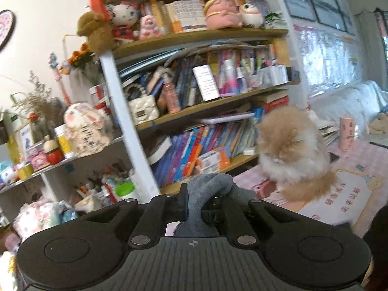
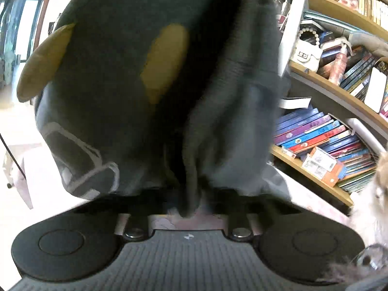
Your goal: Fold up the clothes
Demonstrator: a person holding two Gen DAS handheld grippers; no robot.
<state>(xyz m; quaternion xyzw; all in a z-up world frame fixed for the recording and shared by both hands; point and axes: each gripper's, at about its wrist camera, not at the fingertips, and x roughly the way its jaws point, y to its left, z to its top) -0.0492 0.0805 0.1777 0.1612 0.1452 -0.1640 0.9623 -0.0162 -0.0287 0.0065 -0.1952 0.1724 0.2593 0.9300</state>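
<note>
Two grippers, one grey garment (image 2: 135, 77) strung between them. The left gripper (image 1: 206, 202) is clamped tight on a bunched fold of it, held up in front of the bookshelf (image 1: 194, 111), with a fluffy cat (image 1: 293, 152) sitting on the pink mat (image 1: 349, 194) beyond. The right gripper (image 2: 191, 201) pinches another fold, and the cloth with its yellow patches (image 2: 165, 60) hangs across its view.

Pink printed mat (image 1: 344, 189): fluffy cat (image 1: 293, 150) sitting on it, pink cylinder (image 1: 346, 133) upright behind. Bookshelf (image 1: 213, 106) beside mat: books, plush toys, white bag (image 1: 143, 109), bottles. Side shelf (image 1: 72, 160): jars, misc. figurines.
</note>
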